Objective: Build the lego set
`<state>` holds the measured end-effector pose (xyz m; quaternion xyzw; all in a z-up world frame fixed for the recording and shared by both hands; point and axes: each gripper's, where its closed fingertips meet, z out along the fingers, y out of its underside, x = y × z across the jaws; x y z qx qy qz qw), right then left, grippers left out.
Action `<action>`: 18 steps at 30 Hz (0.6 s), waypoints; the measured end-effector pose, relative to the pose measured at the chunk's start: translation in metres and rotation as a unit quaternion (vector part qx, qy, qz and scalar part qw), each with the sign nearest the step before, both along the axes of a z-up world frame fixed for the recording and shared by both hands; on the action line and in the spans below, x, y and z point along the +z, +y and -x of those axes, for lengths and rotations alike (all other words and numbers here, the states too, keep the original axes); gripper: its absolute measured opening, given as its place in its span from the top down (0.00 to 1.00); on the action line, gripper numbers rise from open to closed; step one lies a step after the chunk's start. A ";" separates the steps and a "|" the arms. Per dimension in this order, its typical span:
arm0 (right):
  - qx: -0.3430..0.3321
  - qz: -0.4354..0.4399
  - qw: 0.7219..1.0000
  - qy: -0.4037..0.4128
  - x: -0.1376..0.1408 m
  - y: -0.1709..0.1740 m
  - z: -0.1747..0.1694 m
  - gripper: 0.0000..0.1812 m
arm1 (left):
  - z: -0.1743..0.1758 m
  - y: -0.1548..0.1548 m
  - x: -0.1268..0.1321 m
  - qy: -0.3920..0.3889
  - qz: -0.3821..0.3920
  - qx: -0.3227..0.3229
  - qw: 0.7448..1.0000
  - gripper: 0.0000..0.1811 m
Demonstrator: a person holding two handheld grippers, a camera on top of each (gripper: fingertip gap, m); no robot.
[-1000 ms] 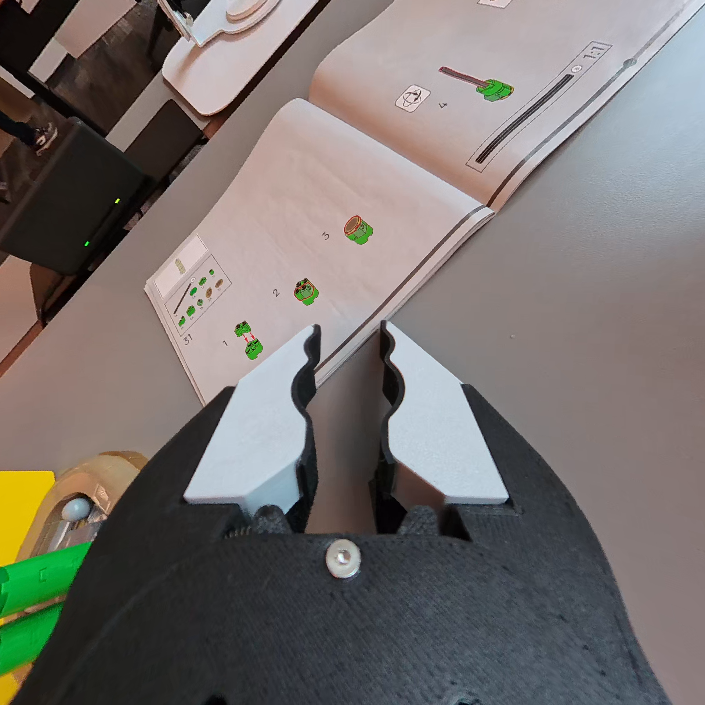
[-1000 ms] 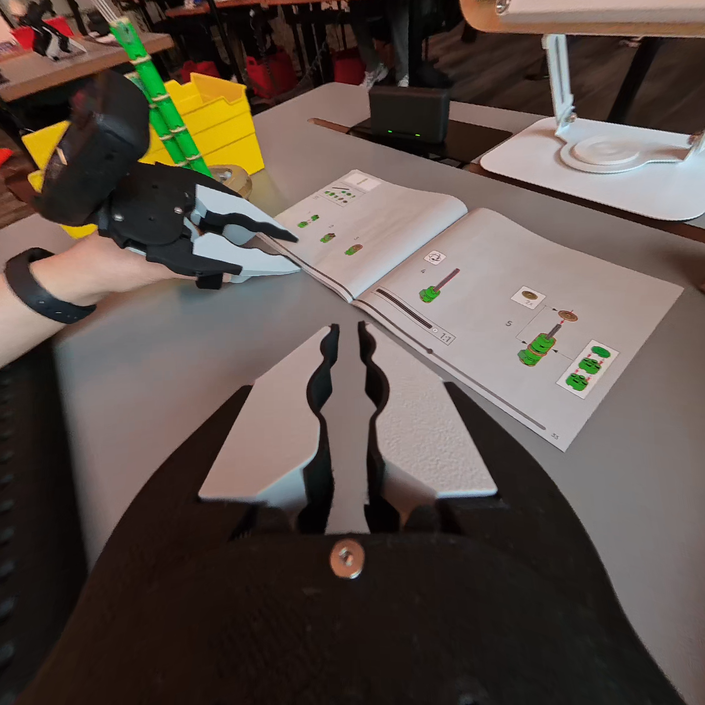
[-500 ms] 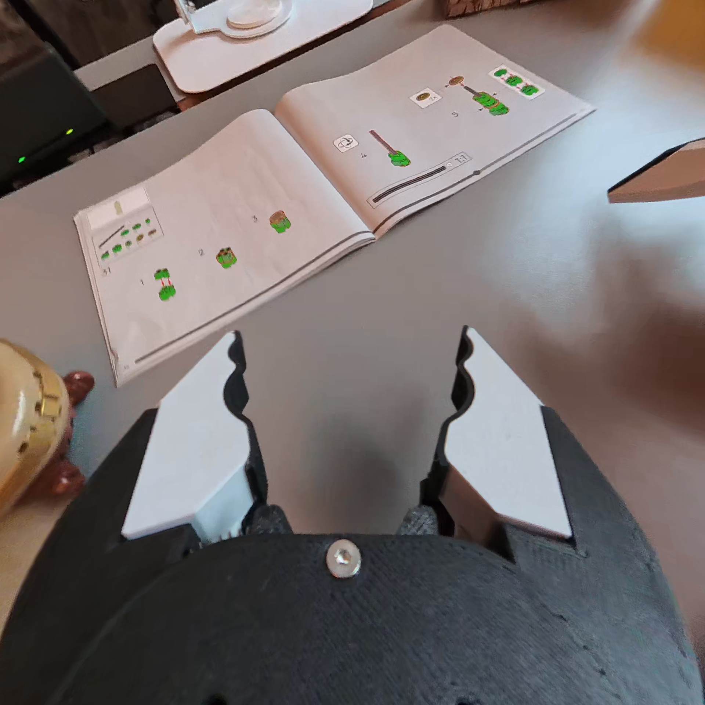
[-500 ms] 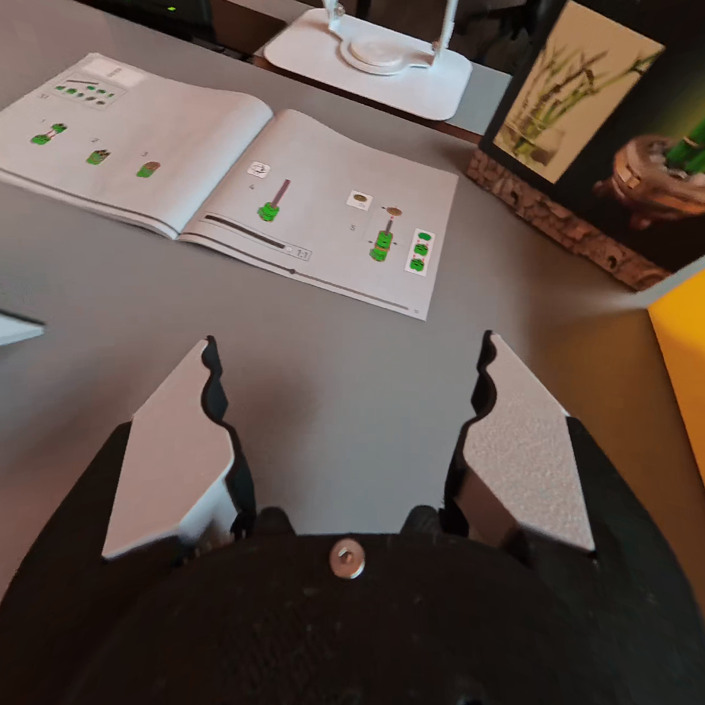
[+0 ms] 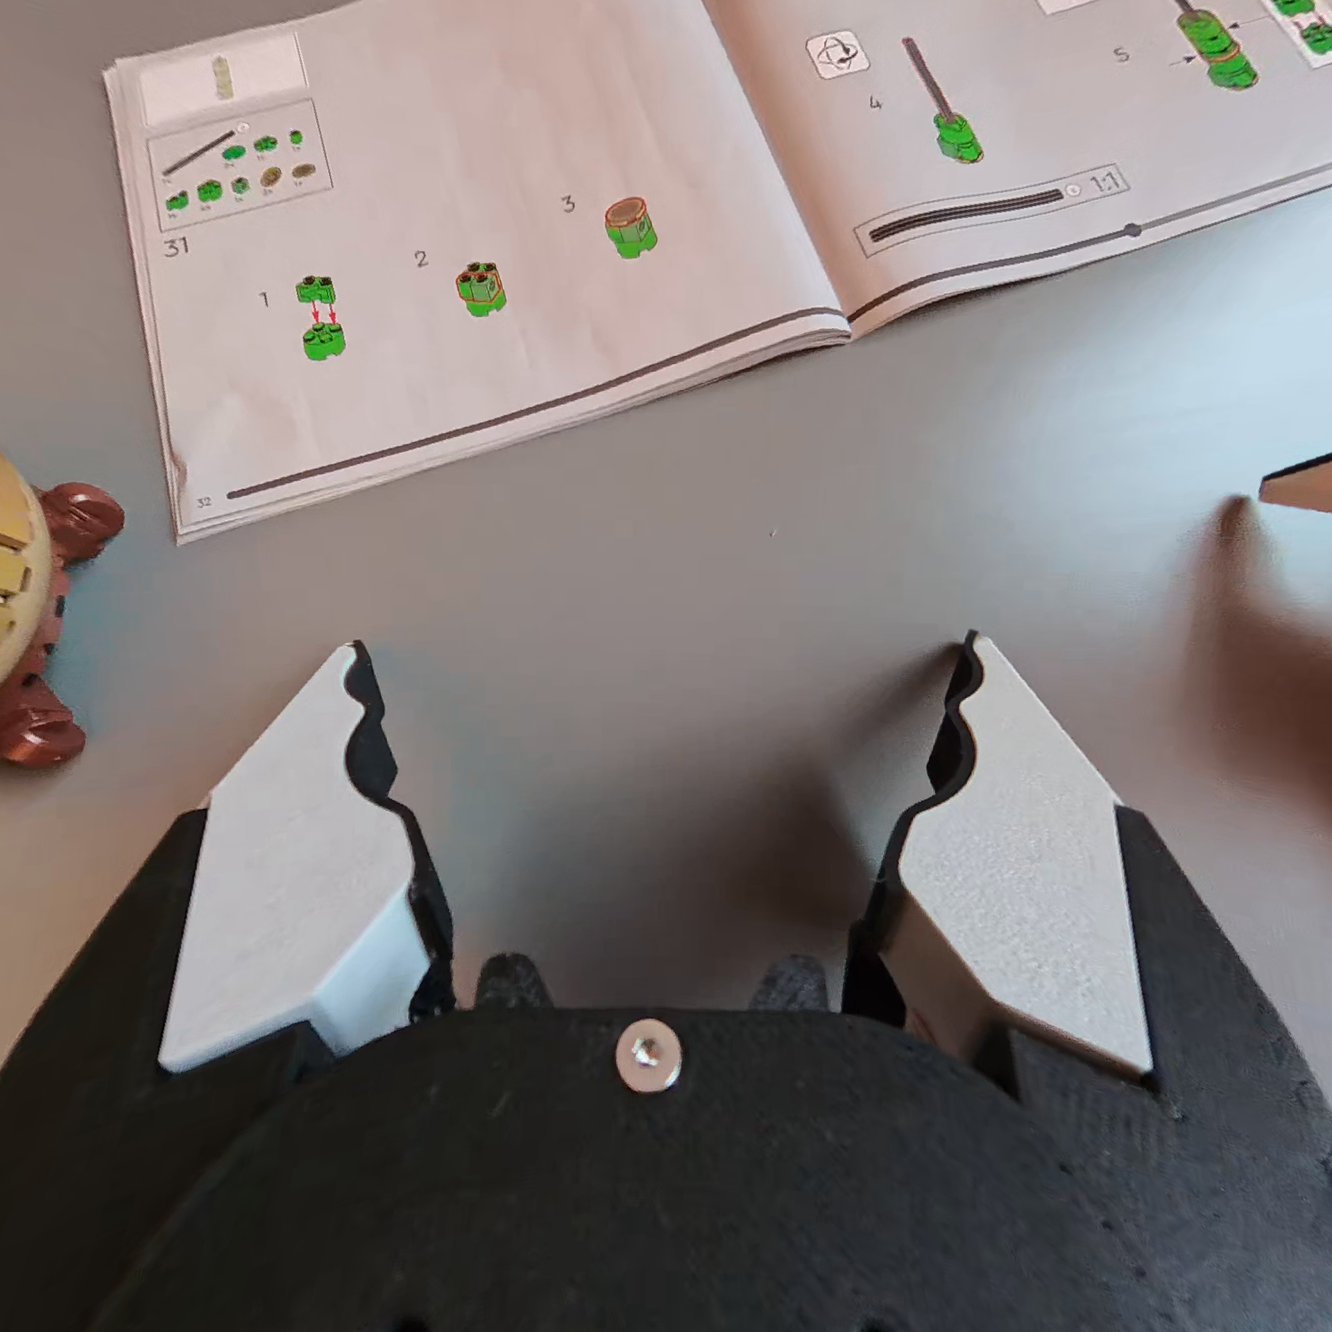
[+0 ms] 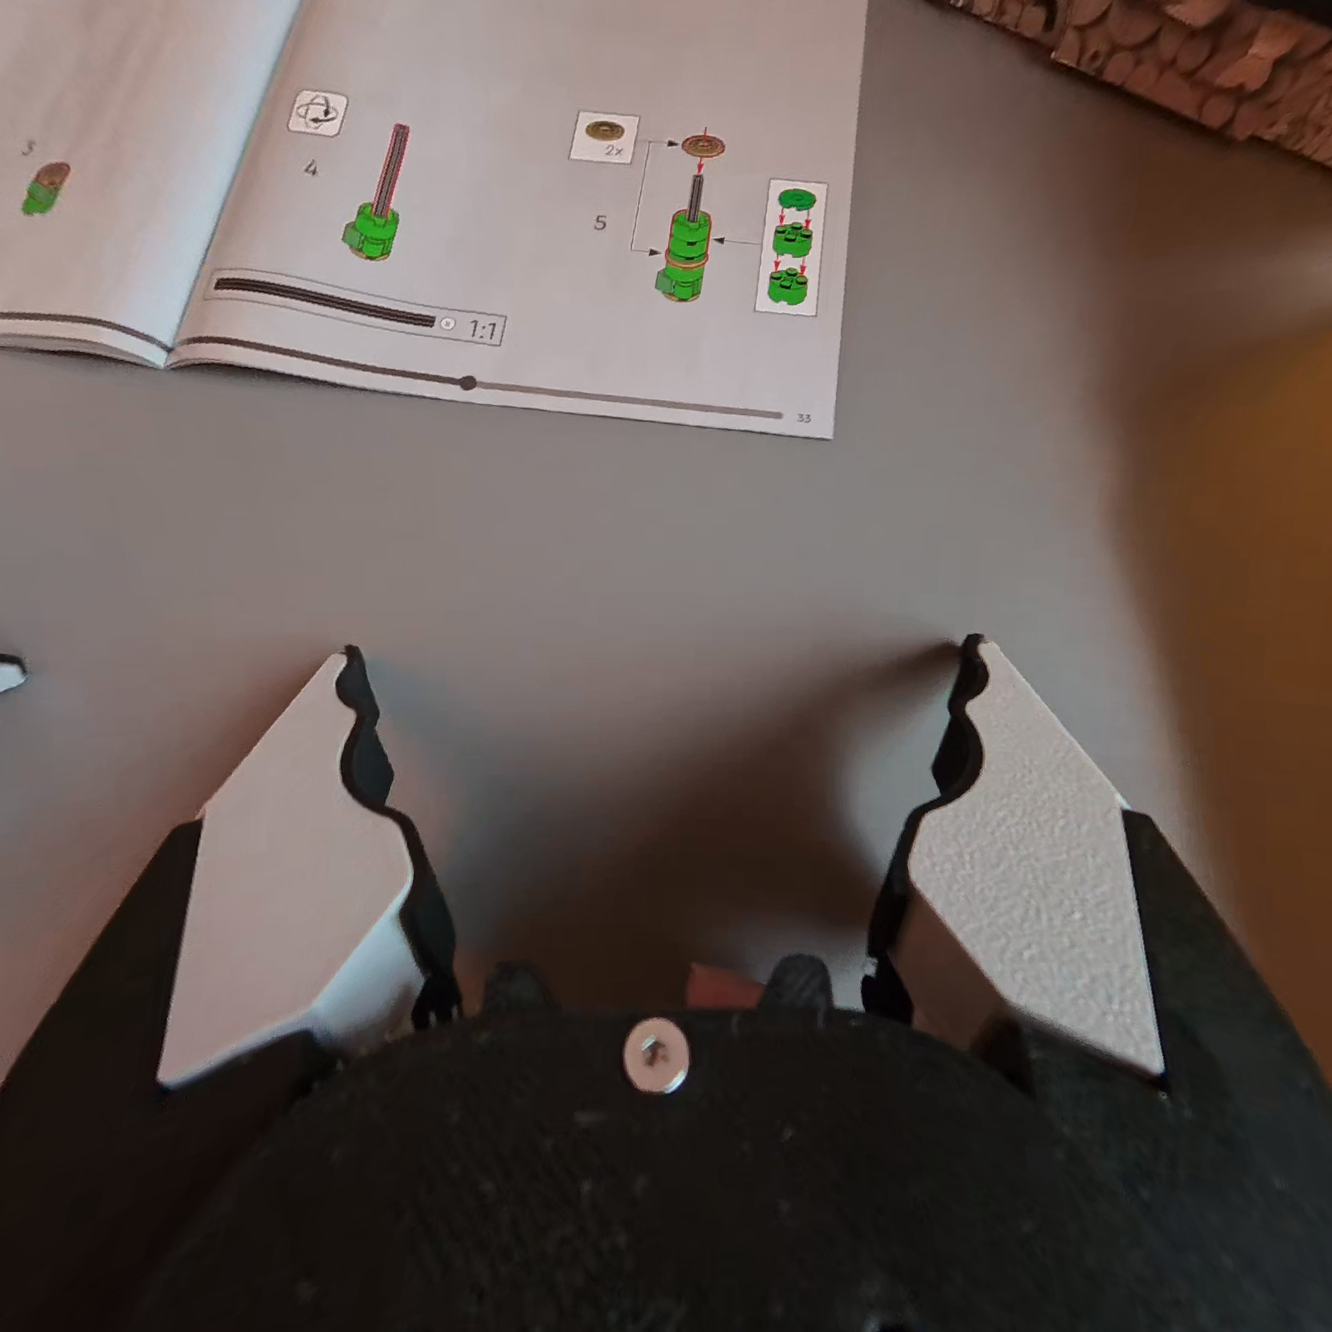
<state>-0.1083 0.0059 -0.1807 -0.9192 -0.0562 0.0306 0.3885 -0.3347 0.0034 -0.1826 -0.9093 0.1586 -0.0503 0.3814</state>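
Two black grippers with pale grey wavy-edged fingers hung over the grey matte table [image 5: 649,576], both released wide and gripping nothing: the left gripper [image 5: 663,641] and the right gripper [image 6: 659,641]. Beyond each lay the open white paper instruction booklet [image 5: 504,144] [image 6: 548,72], flat on the table, showing green brick diagrams. Left of the left gripper, at the frame edge, sat a partly built tan and reddish-brown lego pot [image 5: 36,620], just beside the booklet's near corner.
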 end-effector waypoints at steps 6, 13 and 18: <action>-0.019 0.000 1.000 -0.003 -0.001 0.002 0.001 0.16 | -0.003 0.004 -0.001 -0.004 0.003 0.025 1.000 0.16; -0.031 -0.002 0.999 -0.006 -0.001 0.002 0.000 0.16 | -0.005 0.007 -0.002 -0.004 0.005 0.042 0.999 0.14; -0.042 -0.003 0.999 -0.007 -0.001 -0.002 -0.004 0.16 | -0.005 0.006 -0.002 -0.004 0.005 0.047 0.999 0.13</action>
